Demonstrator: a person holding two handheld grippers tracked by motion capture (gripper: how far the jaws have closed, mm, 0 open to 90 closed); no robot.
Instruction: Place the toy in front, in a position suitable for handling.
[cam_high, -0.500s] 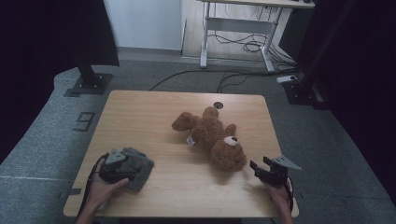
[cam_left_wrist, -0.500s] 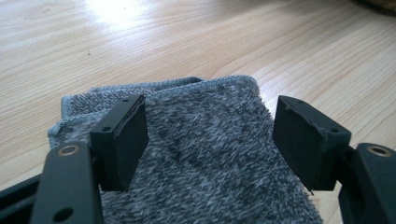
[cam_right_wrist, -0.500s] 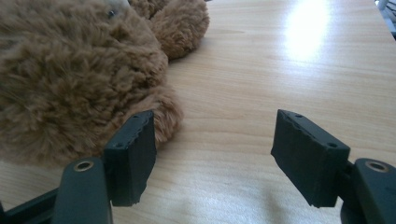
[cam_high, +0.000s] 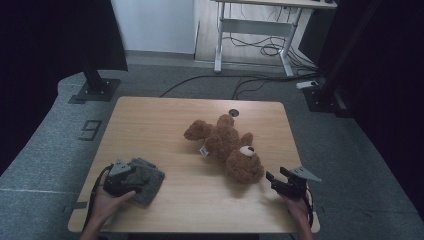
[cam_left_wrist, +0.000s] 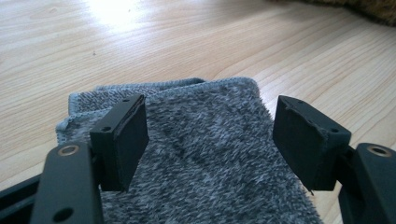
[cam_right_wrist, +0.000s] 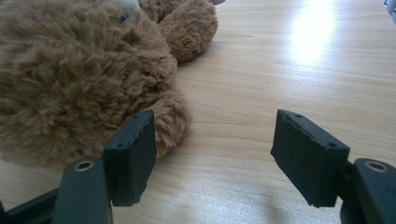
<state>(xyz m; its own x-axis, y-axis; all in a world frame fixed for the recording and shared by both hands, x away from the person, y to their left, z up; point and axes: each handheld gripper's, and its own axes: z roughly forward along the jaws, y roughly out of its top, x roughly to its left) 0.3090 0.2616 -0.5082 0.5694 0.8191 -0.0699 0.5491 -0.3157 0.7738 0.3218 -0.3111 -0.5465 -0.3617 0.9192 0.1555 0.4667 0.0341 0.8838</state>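
Observation:
A brown teddy bear (cam_high: 227, 147) lies on its back on the wooden table (cam_high: 160, 120), head toward the near right. A folded grey fleecy cloth (cam_high: 150, 181) rests near the front left corner. My left gripper (cam_high: 136, 176) sits over the cloth, held by a hand. In the left gripper view its jaws stand open, and the cloth (cam_left_wrist: 210, 186) lies under and between them, untouched by the pads. My right gripper (cam_high: 273, 181) is just right of the bear's head, open. In the right gripper view, the bear's head (cam_right_wrist: 70, 79) is close beside my right gripper's (cam_right_wrist: 215, 140) left jaw.
A small round cable hole (cam_high: 233, 113) sits at the table's far edge. Beyond the table a black stand base (cam_high: 95, 90) stands on the floor at left, with another desk (cam_high: 255, 35) and floor cables behind. Bare wood spans the table's middle and far left.

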